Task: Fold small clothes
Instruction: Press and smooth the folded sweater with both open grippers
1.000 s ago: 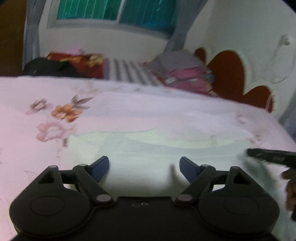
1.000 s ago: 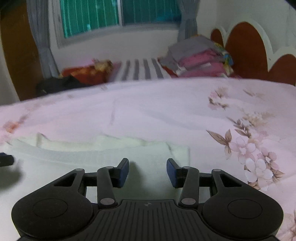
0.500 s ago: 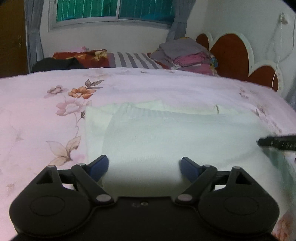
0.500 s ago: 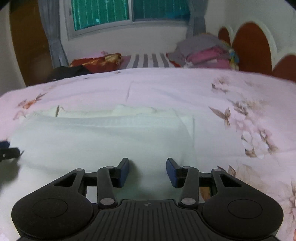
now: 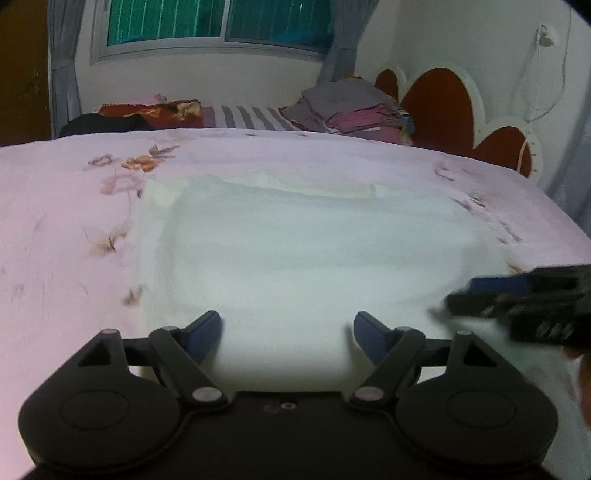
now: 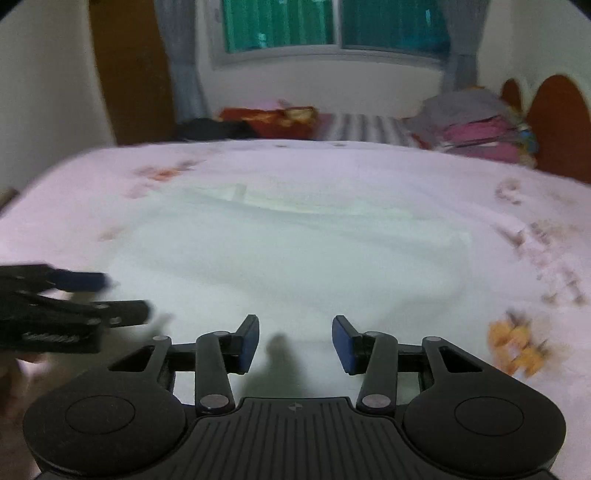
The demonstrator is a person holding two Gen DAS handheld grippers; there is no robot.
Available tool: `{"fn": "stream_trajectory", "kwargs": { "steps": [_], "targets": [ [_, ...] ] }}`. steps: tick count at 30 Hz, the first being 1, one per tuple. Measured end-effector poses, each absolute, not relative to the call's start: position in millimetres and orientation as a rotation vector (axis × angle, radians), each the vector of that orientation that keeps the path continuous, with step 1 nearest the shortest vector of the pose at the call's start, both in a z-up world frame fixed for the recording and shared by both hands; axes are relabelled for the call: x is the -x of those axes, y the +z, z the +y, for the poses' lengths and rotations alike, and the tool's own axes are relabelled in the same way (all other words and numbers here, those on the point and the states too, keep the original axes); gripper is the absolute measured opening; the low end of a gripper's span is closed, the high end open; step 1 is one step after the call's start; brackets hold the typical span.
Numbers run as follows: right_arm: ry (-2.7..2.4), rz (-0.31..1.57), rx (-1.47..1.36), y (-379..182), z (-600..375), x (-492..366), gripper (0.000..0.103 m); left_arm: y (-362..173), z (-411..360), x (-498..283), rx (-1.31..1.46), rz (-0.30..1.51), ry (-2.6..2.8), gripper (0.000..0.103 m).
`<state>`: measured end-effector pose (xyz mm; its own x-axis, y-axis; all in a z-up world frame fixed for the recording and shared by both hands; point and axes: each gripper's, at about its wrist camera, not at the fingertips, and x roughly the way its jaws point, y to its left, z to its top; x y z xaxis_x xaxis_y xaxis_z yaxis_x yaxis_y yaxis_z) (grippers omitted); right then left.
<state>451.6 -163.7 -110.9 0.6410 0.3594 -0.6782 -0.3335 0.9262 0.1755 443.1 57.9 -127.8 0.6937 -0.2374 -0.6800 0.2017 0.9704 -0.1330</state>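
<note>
1 pale garment (image 5: pixel 314 254) spread flat on pink floral bedsheet (image 5: pixel 66 221), directly ahead of both grippers. Left gripper (image 5: pixel 286 330) held with fingers spread wide, nothing clasped. Right gripper (image 6: pixel 294 341) likewise parted, nothing held. 1 stack of folded clothes (image 5: pixel 351 107) seen by headboard (image 5: pixel 443 99). 1 window (image 6: pixel 332 22) behind.

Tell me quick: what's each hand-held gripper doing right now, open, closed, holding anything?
Left hand-held gripper: open, holding nothing, over the pale garment.
Right hand-held gripper: open, holding nothing, over the same garment.
</note>
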Motion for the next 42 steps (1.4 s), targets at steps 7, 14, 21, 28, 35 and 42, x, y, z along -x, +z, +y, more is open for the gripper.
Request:
{"fn": "stream_trajectory", "kwargs": {
  "steps": [7,14,21,28,35,42],
  "targets": [
    [0.417,0.841,-0.021,-136,-133,-409,0.028,-146,35,-403,0.001,0.775,-0.197,0.08],
    [0.364,0.803,0.047,-136,-144,-385,0.028,-146,69,-386,0.003,0.756,-0.105,0.08],
    [0.119,0.837,-0.074,-139,-230,-382,0.028,-133,89,-382,0.106,0.745,-0.056,0.077],
    [0.192,0.803,-0.104,-121,-207,-376,0.028,-129,12,-387,-0.028,0.729,-0.195,0.089],
    [0.183,0.841,-0.095,-132,-208,-372,0.028,-147,37,-397,-0.013,0.776,-0.127,0.085],
    [0.089,0.855,-0.132,-136,-252,-364,0.028,-145,56,-399,0.002,0.782,-0.091,0.085]
  ]
}}
